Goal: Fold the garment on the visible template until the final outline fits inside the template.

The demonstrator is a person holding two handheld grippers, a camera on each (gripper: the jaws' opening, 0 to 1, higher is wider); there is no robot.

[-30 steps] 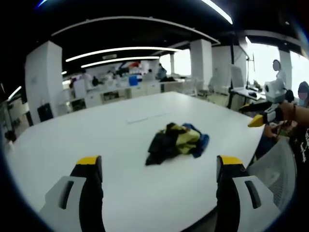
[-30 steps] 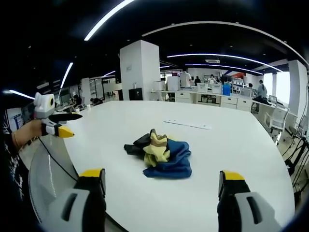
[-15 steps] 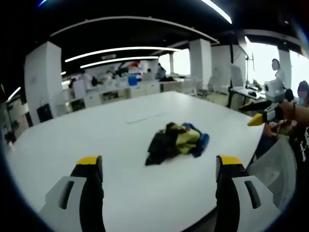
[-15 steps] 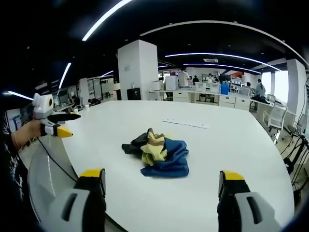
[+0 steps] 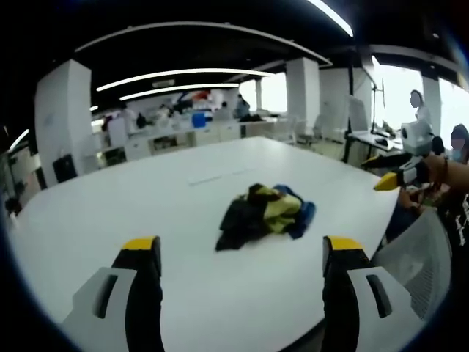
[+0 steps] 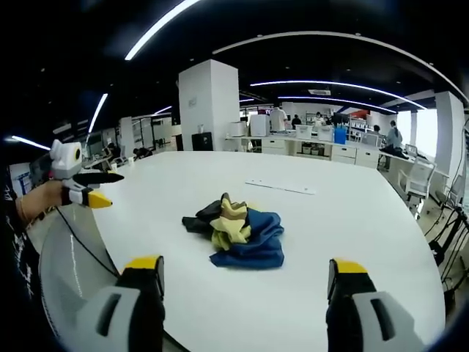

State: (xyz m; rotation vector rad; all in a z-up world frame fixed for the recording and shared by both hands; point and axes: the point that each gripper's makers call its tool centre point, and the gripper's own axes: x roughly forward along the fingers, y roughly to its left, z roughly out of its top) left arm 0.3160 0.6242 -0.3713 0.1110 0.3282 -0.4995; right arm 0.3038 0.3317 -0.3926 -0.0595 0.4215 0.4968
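A: Garment status?
B: Crumpled in a heap of blue, yellow and black near the middle of the white counter, untouched. A pale strip lies farther back on the surface.
A: Grippers?
B: Left gripper and right gripper both hang at the near edge, fingers spread wide, nothing between them. Each is well apart from the heap.

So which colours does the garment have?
Blue, yellow and black garment; clearest in the right gripper view.
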